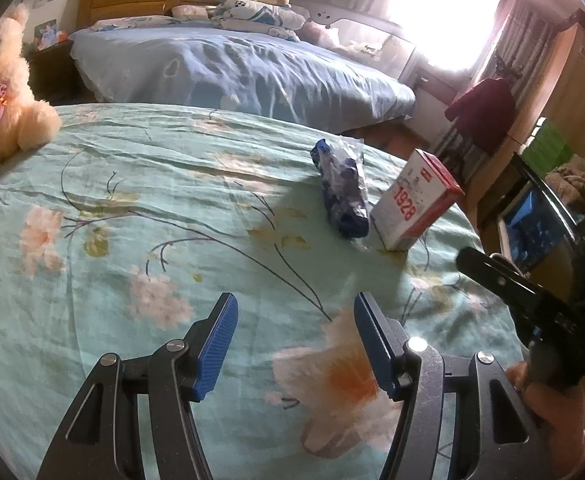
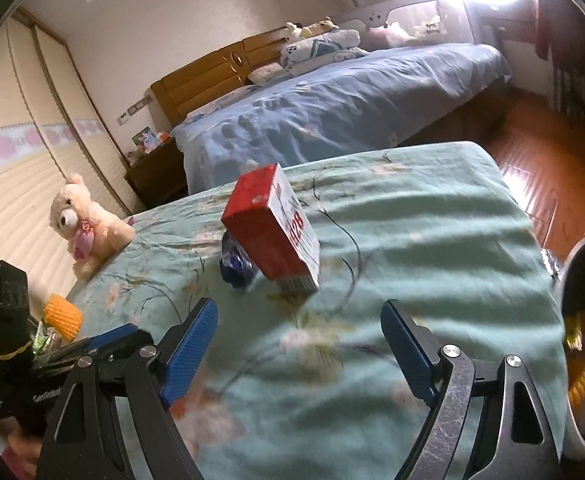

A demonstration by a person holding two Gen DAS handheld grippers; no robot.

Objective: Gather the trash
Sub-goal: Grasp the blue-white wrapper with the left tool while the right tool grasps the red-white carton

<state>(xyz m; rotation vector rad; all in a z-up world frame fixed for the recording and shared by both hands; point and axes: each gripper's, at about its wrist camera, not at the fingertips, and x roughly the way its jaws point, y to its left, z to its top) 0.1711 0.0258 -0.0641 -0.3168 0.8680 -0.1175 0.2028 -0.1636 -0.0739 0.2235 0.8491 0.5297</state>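
On the green floral bed (image 1: 140, 184), a crumpled blue wrapper (image 1: 342, 192) lies touching the red-and-white box (image 1: 414, 204). My left gripper (image 1: 295, 344) and right gripper (image 2: 298, 344) hover near the box, jaws parted, grasping nothing.

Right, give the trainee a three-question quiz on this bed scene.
1. True or false: the left gripper holds the box.
2. What lies right beside the box? A) wrapper B) teddy C) pillow
3. Fill in: both grippers hang over the ____ floral sheet.

Key: 1 false, its jaws are open and empty, like those of the right gripper; 2 A, the blue wrapper, while the teddy sits far off; 3 green.
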